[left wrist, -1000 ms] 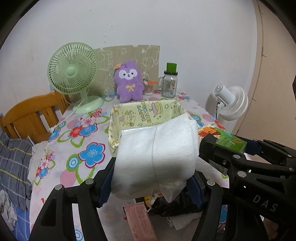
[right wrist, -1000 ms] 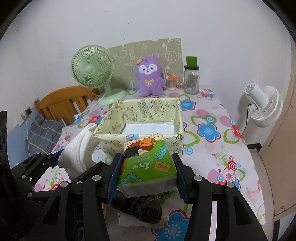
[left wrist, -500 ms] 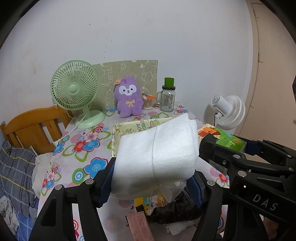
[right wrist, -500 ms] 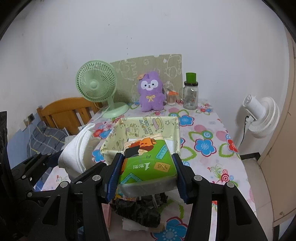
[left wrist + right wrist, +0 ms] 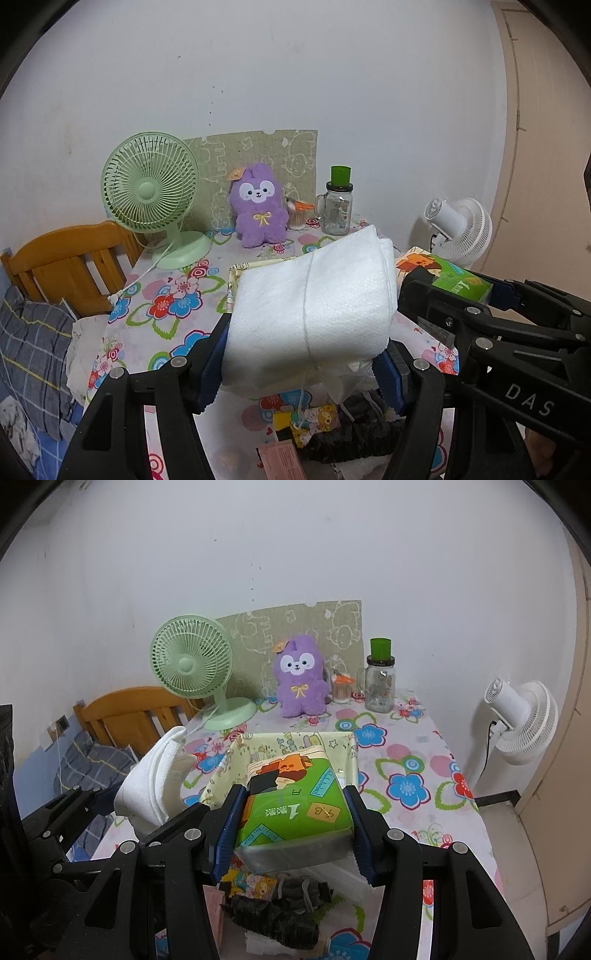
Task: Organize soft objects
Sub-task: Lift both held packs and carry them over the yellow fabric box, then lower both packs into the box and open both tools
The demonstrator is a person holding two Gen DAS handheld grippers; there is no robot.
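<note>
My left gripper (image 5: pixel 306 365) is shut on a white folded tissue pack (image 5: pixel 314 306), held above the table's near end. My right gripper (image 5: pixel 291 812) is shut on a green tissue pack (image 5: pixel 295 797) with a cartoon print, held beside it. The white pack also shows at the left of the right wrist view (image 5: pixel 155 775), and the green pack at the right of the left wrist view (image 5: pixel 458 280). A yellow patterned fabric box (image 5: pixel 273 746) stands on the floral tablecloth just beyond both packs. A purple plush toy (image 5: pixel 301 681) sits upright at the back.
A green desk fan (image 5: pixel 195 672) stands back left; a glass jar (image 5: pixel 380 683) with green lid back right. Dark cloth (image 5: pixel 284 912) and small packets lie below the grippers. A white fan (image 5: pixel 524 720) stands off the table's right edge, a wooden headboard (image 5: pixel 133 716) to the left.
Both grippers have pulled back and lifted with their packs; the box and the table's far end now look farther away and lower.
</note>
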